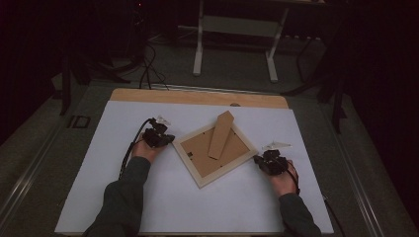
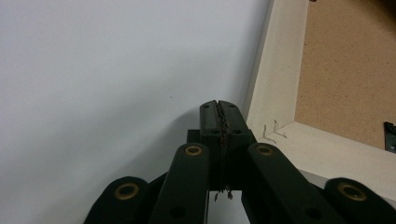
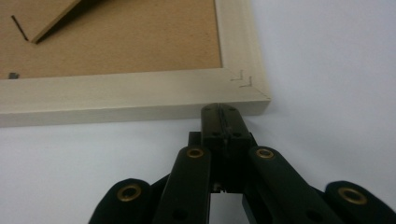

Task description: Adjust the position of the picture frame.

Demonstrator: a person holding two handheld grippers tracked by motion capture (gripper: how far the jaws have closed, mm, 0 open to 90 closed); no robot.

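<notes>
The pale wooden picture frame (image 1: pixel 214 154) lies face down, turned diamond-wise mid-tabletop (image 1: pixel 148 207), its brown stand (image 1: pixel 221 134) pointing away. At its side corners, left hand-held gripper (image 1: pixel 165 139) and right hand-held gripper (image 1: pixel 260 160) are closed, empty.

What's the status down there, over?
Left gripper and right gripper: jaws shut, holding nothing, one at each side corner of the picture frame. Frame lies face down on the white table, stand propped up. Nothing in the way.

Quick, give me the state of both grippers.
Left gripper: closed, holding nothing, tips beside a corner of the picture frame.
Right gripper: closed, holding nothing, tips at the frame's edge.
</notes>
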